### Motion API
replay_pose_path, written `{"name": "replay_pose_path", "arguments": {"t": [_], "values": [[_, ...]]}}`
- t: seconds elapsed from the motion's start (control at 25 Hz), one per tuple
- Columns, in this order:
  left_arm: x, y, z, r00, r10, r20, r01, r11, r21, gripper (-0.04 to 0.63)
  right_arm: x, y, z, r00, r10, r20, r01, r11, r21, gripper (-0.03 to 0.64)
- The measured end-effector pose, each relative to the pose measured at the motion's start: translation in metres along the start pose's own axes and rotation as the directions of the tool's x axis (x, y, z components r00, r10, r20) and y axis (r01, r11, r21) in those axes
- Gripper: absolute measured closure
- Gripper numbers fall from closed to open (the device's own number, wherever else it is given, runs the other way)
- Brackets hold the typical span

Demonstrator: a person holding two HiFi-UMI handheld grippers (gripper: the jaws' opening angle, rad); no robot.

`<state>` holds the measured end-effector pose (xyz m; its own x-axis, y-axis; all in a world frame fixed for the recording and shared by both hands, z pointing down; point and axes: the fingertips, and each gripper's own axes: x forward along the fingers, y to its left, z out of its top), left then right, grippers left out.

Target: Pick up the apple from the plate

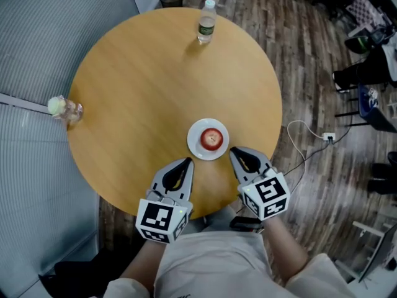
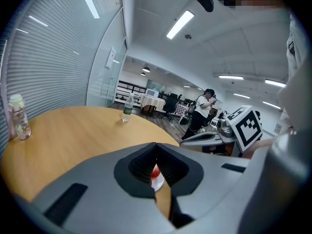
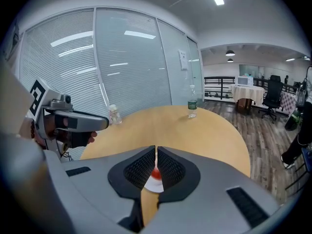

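Note:
A red apple [image 1: 211, 138] sits on a small white plate [image 1: 195, 146] near the front edge of the round wooden table [image 1: 142, 85]. My left gripper [image 1: 188, 161] hangs just short of the plate's front left, shut and empty. To the plate's front right my right gripper [image 1: 233, 152] is also shut with nothing in it. Through the closed jaws in the left gripper view I glimpse the apple [image 2: 155, 171] and plate [image 2: 158, 182]. The right gripper view shows the apple [image 3: 156, 173] on its plate [image 3: 152, 185] beyond the shut jaws.
A water bottle [image 1: 206, 22] stands at the table's far edge. A small clear bottle [image 1: 64, 108] with a pale cap stands at the left edge. A cable and plug [image 1: 327, 136] lie on the wood floor to the right. A person [image 2: 201, 110] stands far off.

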<state>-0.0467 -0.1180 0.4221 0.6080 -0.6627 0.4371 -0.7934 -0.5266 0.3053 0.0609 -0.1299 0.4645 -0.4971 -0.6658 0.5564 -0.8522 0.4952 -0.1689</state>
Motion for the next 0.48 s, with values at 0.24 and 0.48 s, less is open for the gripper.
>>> {"name": "replay_pose_path", "arguments": {"t": [0.24,0.48], "values": [[0.014,-0.001,-0.014,0.999,-0.02,-0.037,0.02,1.0,0.0,0.592,0.018,-0.005,-0.011,1.0,0.013,-0.013,-0.013,1.0,0.0,0.578],[0.024,0.013,-0.02,0.997,-0.014,-0.071,0.014,1.0,-0.002,0.592,0.045,-0.01,-0.023,0.998,0.029,-0.054,-0.029,1.0,0.004,0.469]]}}
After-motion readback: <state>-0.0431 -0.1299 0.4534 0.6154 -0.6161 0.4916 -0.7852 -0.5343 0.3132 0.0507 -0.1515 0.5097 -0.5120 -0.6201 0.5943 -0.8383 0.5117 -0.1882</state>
